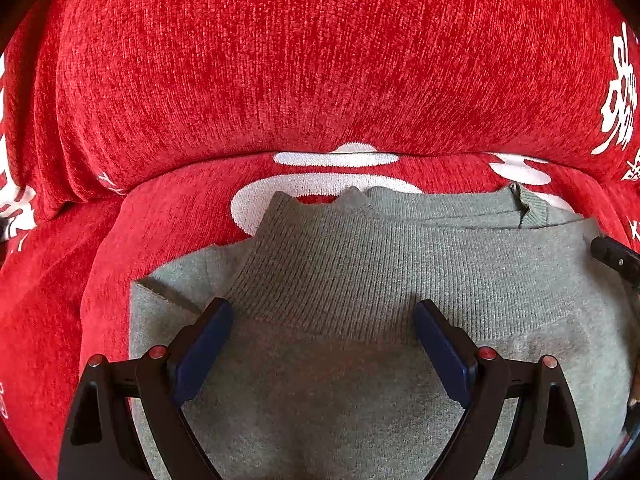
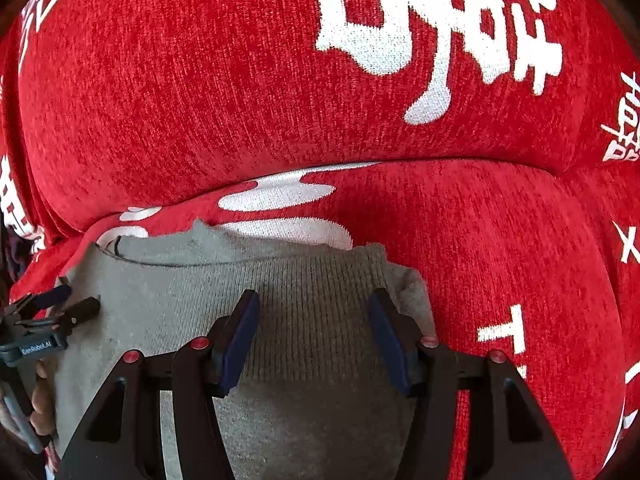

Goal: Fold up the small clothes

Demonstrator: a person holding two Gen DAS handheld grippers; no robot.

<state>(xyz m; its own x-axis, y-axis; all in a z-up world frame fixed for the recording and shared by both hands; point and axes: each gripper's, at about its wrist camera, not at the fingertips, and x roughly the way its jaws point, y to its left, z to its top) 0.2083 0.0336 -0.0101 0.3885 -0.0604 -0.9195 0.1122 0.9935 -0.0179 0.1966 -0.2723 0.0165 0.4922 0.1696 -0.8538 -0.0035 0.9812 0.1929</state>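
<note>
**Soft knits, hard plastic**

The grey garment (image 1: 360, 360) is showing matt cloth, its band (image 1: 340, 264) ribbed. The red cover (image 1: 280, 60) is looking nubby, chenille-like. Gripper frames are gleaming as smooth black plastic, pads (image 2: 236, 344) matt blue.

Grey knit garment (image 1: 360, 280) lies flat on red chenille seat cushion (image 1: 52, 320) — open cushion left and right of it. Red chenille back cushion (image 1: 280, 60) rises just beyond the ribbed edge — blocks forward passage. Both tools (image 1: 324, 320) (image 2: 312, 320) spread above cloth, apart.
</note>
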